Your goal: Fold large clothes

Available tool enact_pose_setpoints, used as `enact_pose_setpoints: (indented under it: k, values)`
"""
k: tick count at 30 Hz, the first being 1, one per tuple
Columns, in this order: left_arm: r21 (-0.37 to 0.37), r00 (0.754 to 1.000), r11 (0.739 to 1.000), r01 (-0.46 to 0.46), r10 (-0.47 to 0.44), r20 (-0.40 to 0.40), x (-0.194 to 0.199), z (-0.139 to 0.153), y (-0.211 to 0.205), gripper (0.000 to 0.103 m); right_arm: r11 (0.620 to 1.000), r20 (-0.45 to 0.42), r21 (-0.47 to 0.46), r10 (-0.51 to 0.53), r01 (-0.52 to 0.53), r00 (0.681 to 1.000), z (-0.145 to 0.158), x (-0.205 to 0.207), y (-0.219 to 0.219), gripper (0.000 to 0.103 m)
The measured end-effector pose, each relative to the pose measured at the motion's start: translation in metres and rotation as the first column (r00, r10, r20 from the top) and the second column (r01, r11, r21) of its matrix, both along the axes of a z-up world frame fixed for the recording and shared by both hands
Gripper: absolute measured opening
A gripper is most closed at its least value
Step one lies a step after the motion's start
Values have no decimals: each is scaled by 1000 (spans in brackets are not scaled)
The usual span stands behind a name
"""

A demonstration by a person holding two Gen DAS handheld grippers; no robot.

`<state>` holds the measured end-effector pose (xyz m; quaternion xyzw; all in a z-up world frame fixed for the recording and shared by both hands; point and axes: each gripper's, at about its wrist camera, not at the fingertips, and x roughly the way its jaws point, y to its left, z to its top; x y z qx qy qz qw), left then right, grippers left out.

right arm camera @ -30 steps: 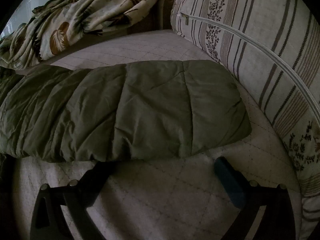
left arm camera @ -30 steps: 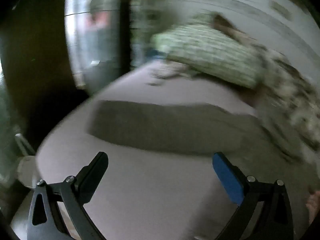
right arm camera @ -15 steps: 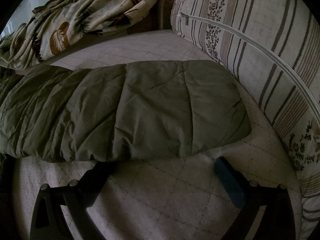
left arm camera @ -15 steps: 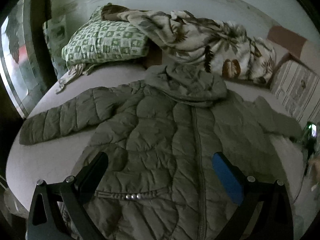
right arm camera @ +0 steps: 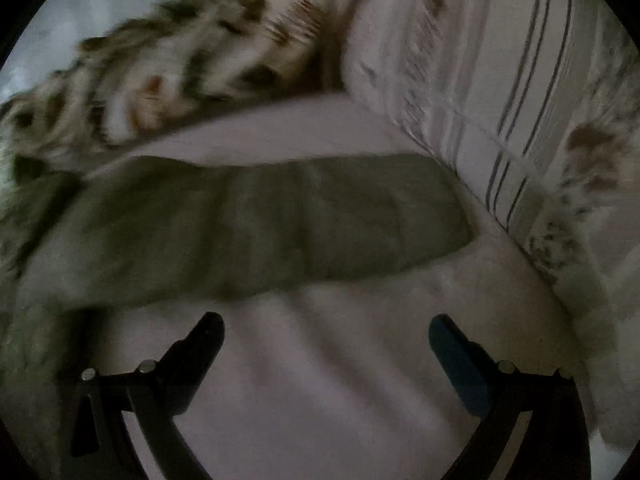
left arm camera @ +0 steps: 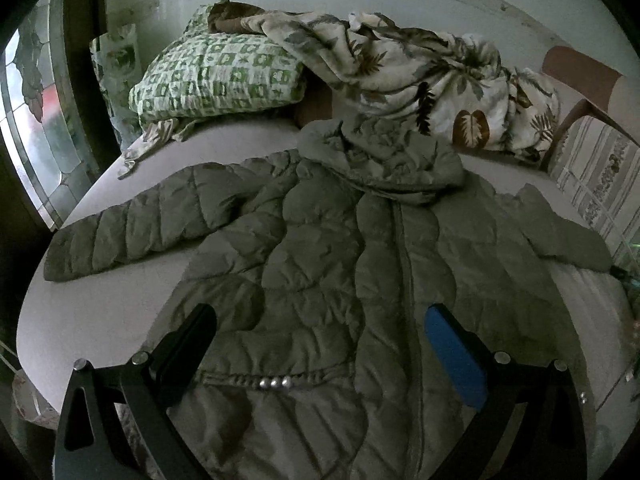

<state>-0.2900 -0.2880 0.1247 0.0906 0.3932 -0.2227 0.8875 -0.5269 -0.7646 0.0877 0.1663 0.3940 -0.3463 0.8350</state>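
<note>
- The olive quilted jacket (left arm camera: 320, 248) lies face up and spread out on the pale bed (left arm camera: 100, 312), zipper running down the middle, hood (left arm camera: 384, 160) bunched at the top.
- One sleeve (left arm camera: 132, 232) stretches out toward the bed's edge by the window (left arm camera: 32, 120); its cuff stops just short of that edge, with bare mattress in front of it and behind it.
- The other sleeve (right arm camera: 280, 216) reaches toward the striped cushion (right arm camera: 500, 100); its cuff end lies just beside the cushion, though the right wrist view is blurred and I cannot tell if they touch.
- The left gripper (left arm camera: 320, 336) hangs over the jacket's lower front, jaws spread wide with nothing between them.
- The right gripper (right arm camera: 326, 344) is over bare mattress on the near side of that sleeve, jaws also wide apart and holding nothing.
- Open mattress shows along both sleeves; the tightest spot is the cushion side.
- At the head of the bed, a green checked pillow (left arm camera: 216, 76) and a crumpled leaf-print blanket (left arm camera: 420, 76) crowd in; the blanket's fold lies right against the hood.
</note>
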Motion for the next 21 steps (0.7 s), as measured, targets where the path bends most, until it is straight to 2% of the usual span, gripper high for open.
enact_pose_setpoints:
  k: [2,6,11,15,21]
  values:
    - [1,1000,1000,-2,2,-11,-4,3,10,103,998,42,-19,57,-56,997,24,1,48,103]
    - [-15,999,1000,-2,1,-33,-15,6,33,103,989,191,-27,150,-147,970,74,3,160,103]
    - [-18,1000,1000,12,-13,-8,-36,12,58,103,979,297,-46,204,-200,933,102,-6,256,103]
    - [-3,1000,1000,21,-21,-1,-46,14,69,103,976,347,-18,208,-215,914,106,-14,297,103]
    - [13,999,999,31,-31,14,-60,11,85,103,971,328,-50,236,-232,915,117,-20,327,103]
